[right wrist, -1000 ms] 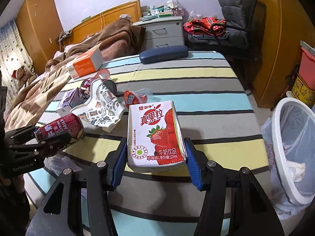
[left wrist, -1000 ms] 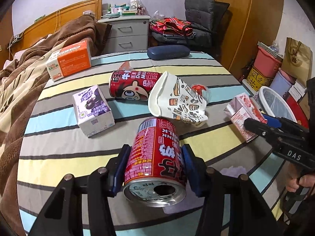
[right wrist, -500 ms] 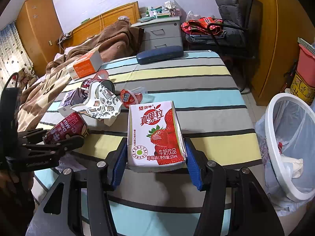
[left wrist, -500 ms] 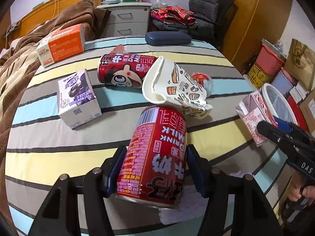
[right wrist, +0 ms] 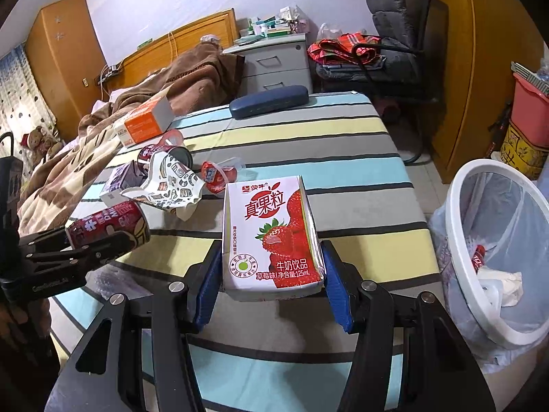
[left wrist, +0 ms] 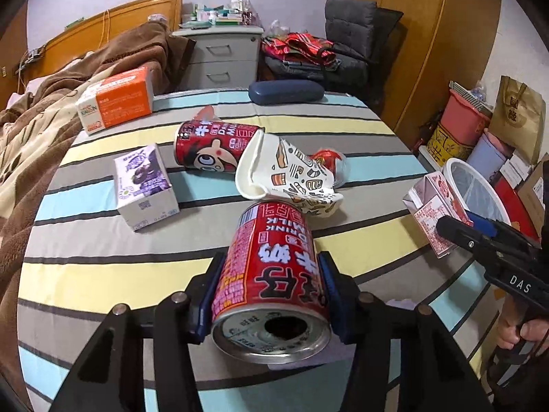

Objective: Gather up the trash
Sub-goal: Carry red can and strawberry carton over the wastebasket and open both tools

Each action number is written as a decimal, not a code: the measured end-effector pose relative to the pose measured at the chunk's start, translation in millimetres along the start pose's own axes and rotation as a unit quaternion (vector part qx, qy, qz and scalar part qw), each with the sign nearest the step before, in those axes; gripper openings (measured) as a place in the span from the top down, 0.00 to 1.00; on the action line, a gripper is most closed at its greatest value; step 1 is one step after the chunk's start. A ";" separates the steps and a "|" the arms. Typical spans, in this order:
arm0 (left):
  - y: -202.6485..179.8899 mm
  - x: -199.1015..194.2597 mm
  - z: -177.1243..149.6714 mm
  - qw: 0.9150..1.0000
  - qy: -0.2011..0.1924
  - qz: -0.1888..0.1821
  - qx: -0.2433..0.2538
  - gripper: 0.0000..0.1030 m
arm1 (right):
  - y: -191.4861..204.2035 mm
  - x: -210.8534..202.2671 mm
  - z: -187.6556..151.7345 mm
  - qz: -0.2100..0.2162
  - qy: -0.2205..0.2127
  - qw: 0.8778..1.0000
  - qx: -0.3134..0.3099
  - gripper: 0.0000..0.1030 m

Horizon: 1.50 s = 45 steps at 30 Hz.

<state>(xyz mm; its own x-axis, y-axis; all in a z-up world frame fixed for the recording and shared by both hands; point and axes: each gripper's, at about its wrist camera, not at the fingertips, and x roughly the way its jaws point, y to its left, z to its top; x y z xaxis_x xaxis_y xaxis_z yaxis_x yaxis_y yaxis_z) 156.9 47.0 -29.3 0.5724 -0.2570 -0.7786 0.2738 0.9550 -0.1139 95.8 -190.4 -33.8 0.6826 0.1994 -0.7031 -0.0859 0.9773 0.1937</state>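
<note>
My left gripper [left wrist: 271, 295] is shut on a red milk drink can [left wrist: 271, 271], held above the striped table [left wrist: 103, 274] with its opened end toward the camera. My right gripper [right wrist: 271, 285] is shut on a strawberry milk carton [right wrist: 271, 237], held over the table's right side. The white trash bin [right wrist: 497, 257] with a clear liner stands on the floor to the right of the carton and holds some trash. The left gripper and can also show in the right wrist view [right wrist: 106, 228]; the carton shows in the left wrist view [left wrist: 434, 213].
On the table lie a crushed patterned paper cup [left wrist: 288, 175], a second red can [left wrist: 212, 147], a purple carton [left wrist: 144, 185], a small red cup [left wrist: 329, 161], an orange box [left wrist: 116, 103] and a blue case [left wrist: 284, 91]. A bed is left, a chair and cupboard behind.
My left gripper tilted the can so its opened end faces the camera again and lifted it slightly. My right gripper drifted with the carton toward the bin, which looms larger.
</note>
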 end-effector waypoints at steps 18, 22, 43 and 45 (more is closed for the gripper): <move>-48.8 -35.2 10.3 0.998 -0.048 -0.031 0.032 0.47 | -35.6 -43.0 -2.1 -0.021 -0.044 0.998 0.029 0.45; -72.4 -32.3 14.8 0.997 -0.048 -0.045 0.052 0.47 | -49.3 -53.8 -2.7 -0.037 -0.055 0.997 0.038 0.45; -216.8 5.4 45.2 0.979 -0.037 -0.152 0.132 0.47 | -149.3 -90.9 -12.6 -0.122 -0.068 0.985 0.101 0.45; -230.7 9.4 46.0 0.976 -0.034 -0.162 0.142 0.47 | -159.2 -90.0 -14.8 -0.132 -0.061 0.984 0.107 0.45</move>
<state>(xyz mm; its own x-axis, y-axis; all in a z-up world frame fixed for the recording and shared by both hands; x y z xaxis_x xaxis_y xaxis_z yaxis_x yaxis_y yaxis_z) 134.7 -182.5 18.0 0.4669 -0.5578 -0.6862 0.6465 0.7448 -0.1656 37.3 -362.9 -11.5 0.7442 -0.0816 -0.6630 0.2513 0.9538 0.1647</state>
